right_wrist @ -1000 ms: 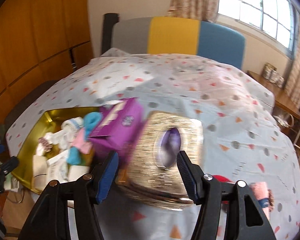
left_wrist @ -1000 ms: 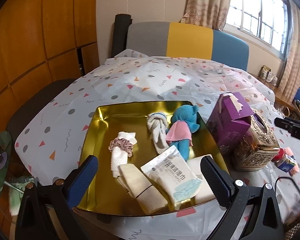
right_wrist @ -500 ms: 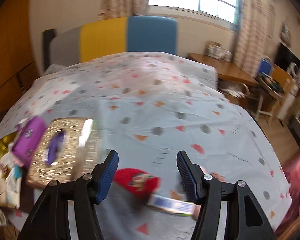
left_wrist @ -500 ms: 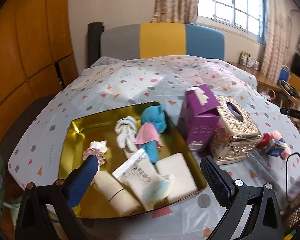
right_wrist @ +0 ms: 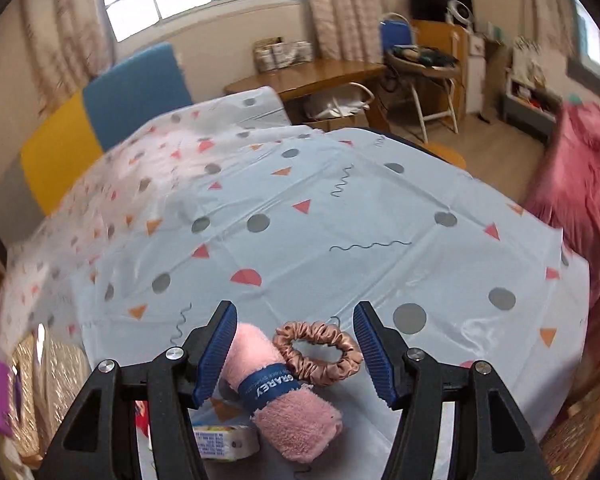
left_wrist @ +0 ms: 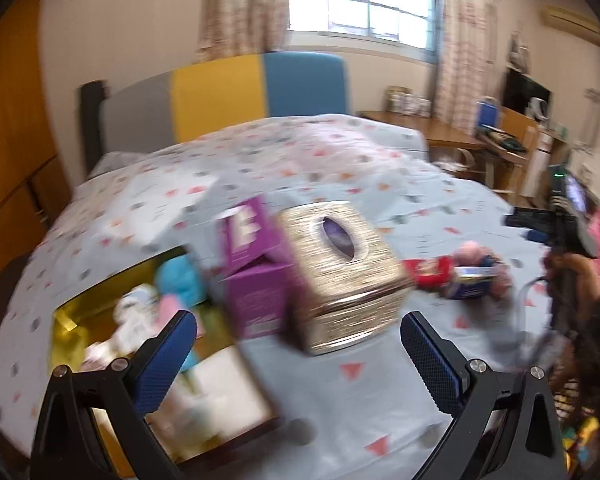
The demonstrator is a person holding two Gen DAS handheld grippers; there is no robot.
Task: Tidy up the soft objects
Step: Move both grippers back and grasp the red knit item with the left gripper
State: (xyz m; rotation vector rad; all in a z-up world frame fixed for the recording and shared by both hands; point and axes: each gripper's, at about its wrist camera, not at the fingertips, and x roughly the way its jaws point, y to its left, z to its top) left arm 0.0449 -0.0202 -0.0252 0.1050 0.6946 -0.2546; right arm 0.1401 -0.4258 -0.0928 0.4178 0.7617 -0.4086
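Observation:
In the right wrist view my right gripper (right_wrist: pixel 294 344) is open above a rolled pink towel (right_wrist: pixel 284 396) with a blue band and a pink satin scrunchie (right_wrist: pixel 318 352) lying against it on the tablecloth. A small white packet (right_wrist: pixel 224 442) lies beside the towel. In the blurred left wrist view my left gripper (left_wrist: pixel 298 354) is open and empty over the table, in front of a gold tissue box (left_wrist: pixel 342 276). The gold tray (left_wrist: pixel 72 316) at left holds a blue plush toy (left_wrist: pixel 178 280) and several folded soft items. The towel pile (left_wrist: pixel 466 270) shows at right.
A purple carton (left_wrist: pixel 252 276) stands between tray and tissue box. A red packet (left_wrist: pixel 426 270) lies by the towel pile. A striped headboard (left_wrist: pixel 220 92) is behind. A pink blanket (right_wrist: pixel 580 184) lies at right, chairs and a desk (right_wrist: pixel 328 74) beyond.
Both grippers have swung right. The left view has moved from the tray to the tissue box. The right gripper has moved past the tissue box to above the pink towel and scrunchie.

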